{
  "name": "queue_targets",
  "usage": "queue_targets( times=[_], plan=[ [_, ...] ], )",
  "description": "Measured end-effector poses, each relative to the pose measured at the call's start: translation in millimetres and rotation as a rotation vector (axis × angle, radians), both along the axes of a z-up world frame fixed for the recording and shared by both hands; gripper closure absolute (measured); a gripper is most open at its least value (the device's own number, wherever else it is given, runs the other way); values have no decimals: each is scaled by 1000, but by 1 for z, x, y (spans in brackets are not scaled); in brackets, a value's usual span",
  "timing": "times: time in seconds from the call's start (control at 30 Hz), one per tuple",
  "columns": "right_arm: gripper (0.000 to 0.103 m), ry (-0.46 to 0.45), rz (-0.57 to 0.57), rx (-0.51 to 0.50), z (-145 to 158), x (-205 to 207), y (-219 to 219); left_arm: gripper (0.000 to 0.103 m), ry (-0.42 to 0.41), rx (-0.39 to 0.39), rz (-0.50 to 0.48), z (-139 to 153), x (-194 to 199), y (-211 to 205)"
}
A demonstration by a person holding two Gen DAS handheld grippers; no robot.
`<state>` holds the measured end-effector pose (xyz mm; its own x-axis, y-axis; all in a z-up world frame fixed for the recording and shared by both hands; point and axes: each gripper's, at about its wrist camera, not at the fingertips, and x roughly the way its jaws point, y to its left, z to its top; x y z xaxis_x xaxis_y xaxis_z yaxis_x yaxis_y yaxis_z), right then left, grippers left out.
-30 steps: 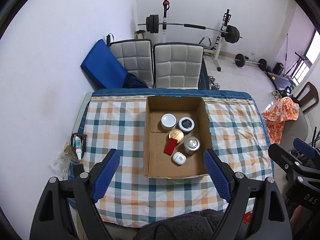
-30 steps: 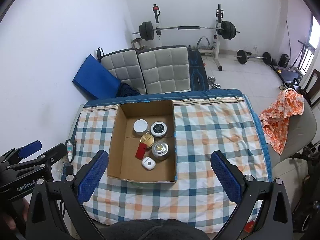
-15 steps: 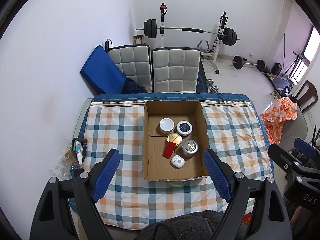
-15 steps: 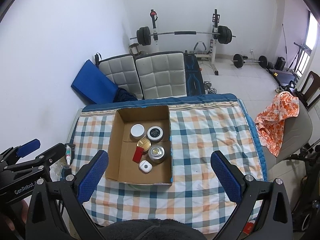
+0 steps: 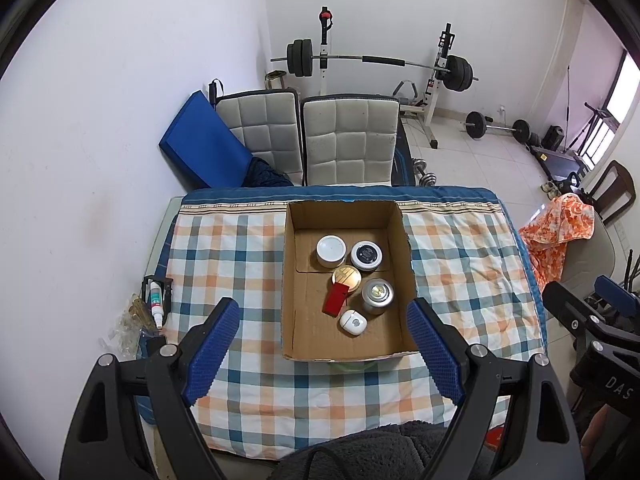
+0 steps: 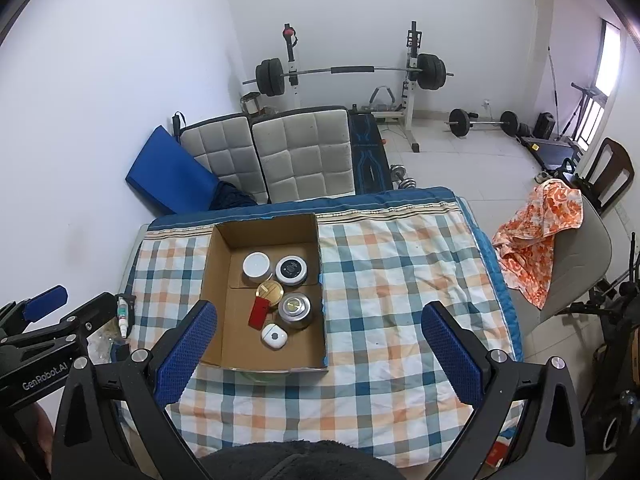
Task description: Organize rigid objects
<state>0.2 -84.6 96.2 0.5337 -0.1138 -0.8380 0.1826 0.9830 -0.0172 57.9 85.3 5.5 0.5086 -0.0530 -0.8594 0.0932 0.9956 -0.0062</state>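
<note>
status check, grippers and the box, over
Left gripper open, empty, high over table. Right gripper open, empty. Six items sit in cardboard box, none on the checked cloth. Nothing in the way.

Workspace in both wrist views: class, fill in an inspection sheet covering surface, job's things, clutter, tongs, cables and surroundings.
Surface: checked tablecloth over the table, wrinkled on the right side.
Job's things: open cardboard box holding a white-lid jar, black-lid jar, gold disc, red case, silver tin and small white case.
Clutter: tube and crumpled plastic at the table's left edge.
Tongs: left tongs and right tongs both open, empty, held above the table's near edge.
Cables: nothing seen.
Surroundings: two padded chairs, blue mat, barbell rack, orange cloth on a chair.
</note>
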Motion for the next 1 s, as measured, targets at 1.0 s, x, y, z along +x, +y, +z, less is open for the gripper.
queue_targets(
  times=[1.0],
  plan=[
    [0, -22, -40, -14, 1, -3, -4, 17, -2, -10, -9, 2, 2, -10]
  ],
)
